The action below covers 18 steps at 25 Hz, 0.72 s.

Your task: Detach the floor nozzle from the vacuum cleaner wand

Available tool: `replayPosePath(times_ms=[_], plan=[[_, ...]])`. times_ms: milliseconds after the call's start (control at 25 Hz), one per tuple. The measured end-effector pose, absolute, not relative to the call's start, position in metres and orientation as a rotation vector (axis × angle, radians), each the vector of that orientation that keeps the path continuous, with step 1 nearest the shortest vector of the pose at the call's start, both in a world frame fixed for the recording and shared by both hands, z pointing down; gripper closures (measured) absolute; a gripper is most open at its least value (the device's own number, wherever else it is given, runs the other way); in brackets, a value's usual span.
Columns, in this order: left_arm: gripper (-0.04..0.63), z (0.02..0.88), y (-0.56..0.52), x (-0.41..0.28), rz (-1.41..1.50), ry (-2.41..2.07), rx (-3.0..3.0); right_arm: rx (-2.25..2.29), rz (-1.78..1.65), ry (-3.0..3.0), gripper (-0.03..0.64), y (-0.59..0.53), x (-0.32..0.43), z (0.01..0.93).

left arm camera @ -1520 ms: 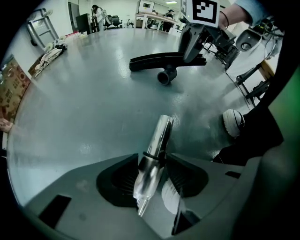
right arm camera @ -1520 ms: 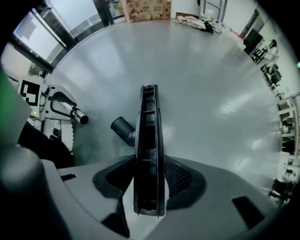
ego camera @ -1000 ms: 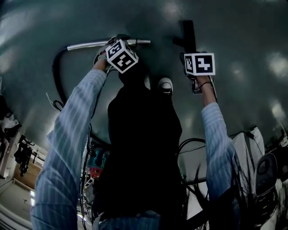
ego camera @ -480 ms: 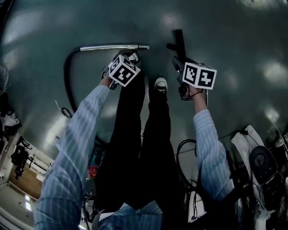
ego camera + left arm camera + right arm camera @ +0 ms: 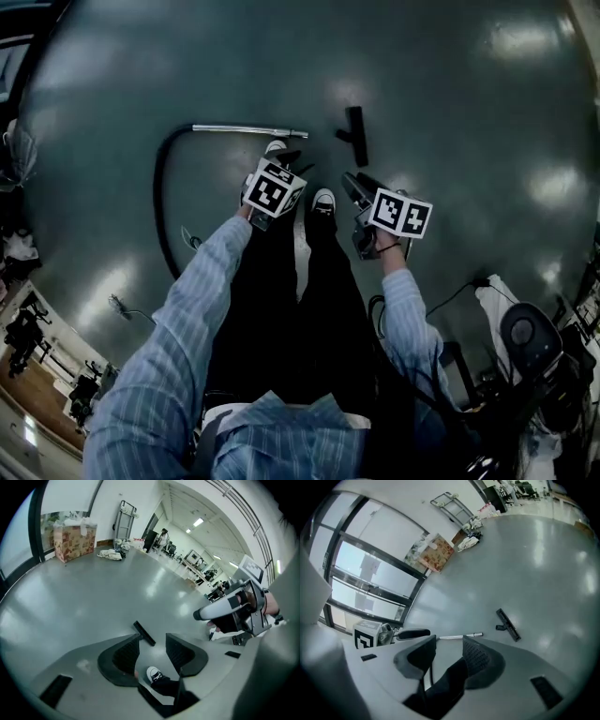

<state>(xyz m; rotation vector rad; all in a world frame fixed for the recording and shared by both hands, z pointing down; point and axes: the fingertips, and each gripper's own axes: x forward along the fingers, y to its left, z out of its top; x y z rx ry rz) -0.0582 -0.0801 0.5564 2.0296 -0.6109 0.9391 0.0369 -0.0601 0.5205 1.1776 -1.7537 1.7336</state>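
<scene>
Probably a lab hall: polished floor, distant desks, trolley, tall windows.

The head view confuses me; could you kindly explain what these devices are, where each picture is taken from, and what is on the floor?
A person stands holding a left gripper and right gripper, each topped by a marker cube. The head view looks down from the person's head; each gripper view looks along that gripper's fingers. On the floor lie the silver wand with its black hose and, apart from it, the black floor nozzle. Both grippers are open and empty; the right one's fingers have just been closing slightly.
</scene>
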Motion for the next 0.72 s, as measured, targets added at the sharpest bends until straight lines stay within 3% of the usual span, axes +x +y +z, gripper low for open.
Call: replayPosePath(times_ms=[120,200,480,720], plan=[[0.44,0.518,-0.077,-0.057,0.91,-0.656,2.074,1.182,1.801,-1.804,0.434,-0.05,0.028,0.493],[0.574,0.495,-0.082,-0.057,0.889,-0.717,2.084,1.169,1.815,-1.835,0.434,-0.051,0.026,0.476],[0.586,0.425,-0.066,-0.052,0.687,-0.929,1.985,1.218,1.717,-1.911,0.444,-0.038,0.052,0.419],[0.589,0.352,-0.068,-0.074,0.547,-1.119,1.927,1.361,1.648,-1.892,0.532,-0.037,0.083,0.366]])
